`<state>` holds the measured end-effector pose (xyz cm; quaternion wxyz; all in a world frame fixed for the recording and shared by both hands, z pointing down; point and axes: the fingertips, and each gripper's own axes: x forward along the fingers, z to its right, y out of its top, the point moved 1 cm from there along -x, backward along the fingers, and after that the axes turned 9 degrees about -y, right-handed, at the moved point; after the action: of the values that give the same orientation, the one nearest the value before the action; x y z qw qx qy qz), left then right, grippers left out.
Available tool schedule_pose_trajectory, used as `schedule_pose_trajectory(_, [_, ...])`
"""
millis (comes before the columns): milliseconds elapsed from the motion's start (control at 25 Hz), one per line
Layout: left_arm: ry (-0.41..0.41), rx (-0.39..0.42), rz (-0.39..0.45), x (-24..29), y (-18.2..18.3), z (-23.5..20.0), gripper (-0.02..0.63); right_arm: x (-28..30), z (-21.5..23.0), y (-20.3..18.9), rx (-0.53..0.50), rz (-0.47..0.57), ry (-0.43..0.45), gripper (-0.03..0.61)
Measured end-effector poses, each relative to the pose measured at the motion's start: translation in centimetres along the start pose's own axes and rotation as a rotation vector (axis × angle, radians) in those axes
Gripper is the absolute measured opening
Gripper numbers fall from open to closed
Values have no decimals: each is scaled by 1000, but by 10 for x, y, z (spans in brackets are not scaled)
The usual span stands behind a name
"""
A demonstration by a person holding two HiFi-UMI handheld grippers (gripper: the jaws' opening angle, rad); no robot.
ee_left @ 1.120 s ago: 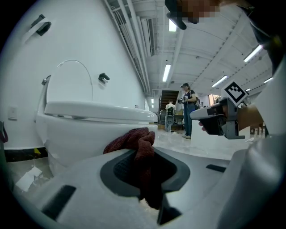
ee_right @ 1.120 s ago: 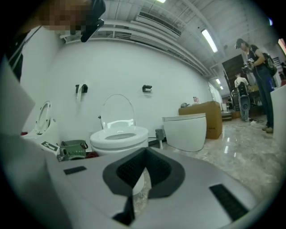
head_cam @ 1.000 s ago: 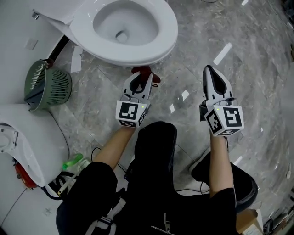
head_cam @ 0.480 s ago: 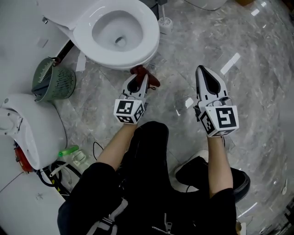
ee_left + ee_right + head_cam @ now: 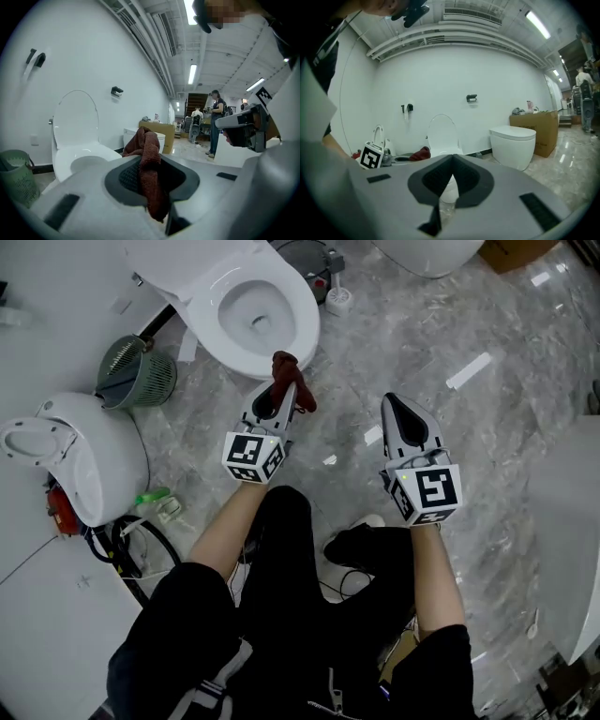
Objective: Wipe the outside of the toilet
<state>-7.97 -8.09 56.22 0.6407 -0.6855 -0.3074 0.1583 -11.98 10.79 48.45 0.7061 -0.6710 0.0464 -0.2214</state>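
Observation:
A white toilet (image 5: 246, 310) with its lid up stands at the top of the head view; its bowl (image 5: 84, 161) also fills the left of the left gripper view. My left gripper (image 5: 284, 390) is shut on a dark red cloth (image 5: 289, 379), held just short of the bowl's front rim. In the left gripper view the cloth (image 5: 149, 168) hangs bunched between the jaws. My right gripper (image 5: 394, 406) is off to the right over the marble floor, its jaws closed together with nothing in them. In the right gripper view the toilet (image 5: 442, 136) shows far ahead.
A green waste basket (image 5: 139, 373) stands left of the toilet, and a second white toilet (image 5: 80, 460) lies further left with cables (image 5: 131, 545) beside it. A toilet brush holder (image 5: 336, 298) stands right of the bowl. Another toilet (image 5: 513, 145) and a cardboard box (image 5: 536, 129) stand at the right.
The head view has pulled back and shifted, so the toilet now sits higher and smaller. Both grippers rose with it; the left still holds the cloth near the bowl's front.

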Motion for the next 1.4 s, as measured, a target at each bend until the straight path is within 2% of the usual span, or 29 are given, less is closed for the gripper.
schedule_pose_trajectory(160, [63, -3, -26, -20, 100, 31, 74, -38, -2, 94, 23, -40, 53, 3])
schedule_pose_trajectory(360, [104, 8, -29, -25, 221, 63, 74, -85, 9, 202, -14, -81, 127, 3])
schedule_pose_trajectory(600, [174, 36, -18, -33, 310, 80, 74, -82, 30, 290, -39, -70, 188, 3])
schedule_pose_trajectory(760, [206, 48, 6, -24, 345, 82, 75, -52, 35, 336, -58, -31, 244, 3])
schedule_pose_trajectory(920, [274, 34, 24, 2, 356, 81, 75, -14, 50, 362, -127, -35, 335, 3])
schedule_pose_trajectory(1160, [452, -32, 50, 65, 372, 40, 75, 74, 76, 404, -232, -65, 524, 3])
schedule_pose_trajectory(1400, [627, -30, 61, 105, 411, 3, 75, 154, 81, 439, -320, -85, 744, 3])
